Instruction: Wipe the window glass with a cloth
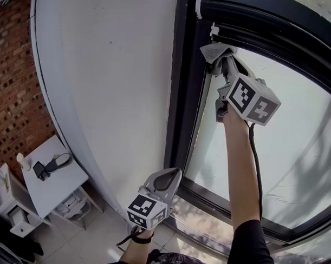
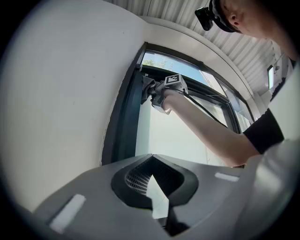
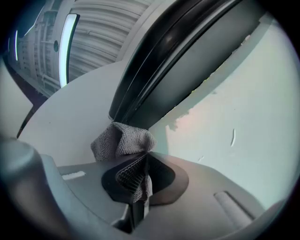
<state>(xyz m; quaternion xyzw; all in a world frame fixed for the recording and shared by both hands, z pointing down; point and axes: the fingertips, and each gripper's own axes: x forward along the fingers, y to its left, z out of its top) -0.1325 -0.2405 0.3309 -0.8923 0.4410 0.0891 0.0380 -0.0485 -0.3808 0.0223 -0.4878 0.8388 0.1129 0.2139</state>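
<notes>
Window glass (image 1: pixel 294 160), upper corner: cloth (image 1: pixel 214 51).

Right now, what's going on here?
A person is working on the pale window glass with a crumpled grey woven cloth. The right gripper is shut on the cloth and reaches up, holding it at the pane's top corner, right by the dark window frame. The left gripper hangs low beside the white wall, jaws together with nothing between them.
</notes>
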